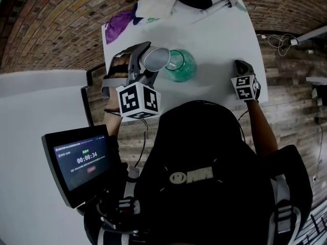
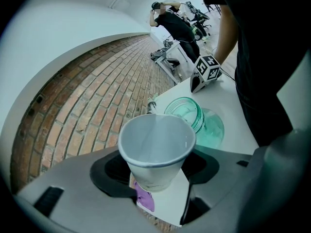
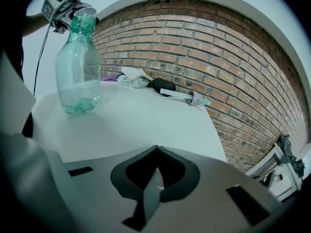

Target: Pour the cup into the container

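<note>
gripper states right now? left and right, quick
Left gripper: jaws closed on the cup, holding it next to the bottle.
Right gripper: jaws shut, nothing between them.

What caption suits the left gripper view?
Left gripper grips a white paper cup, no liquid visible inside, beside the open mouth of the green bottle on the white table.

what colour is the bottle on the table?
Translucent teal-green, clear enough to see through. The bottle shows best in the right gripper view.
</note>
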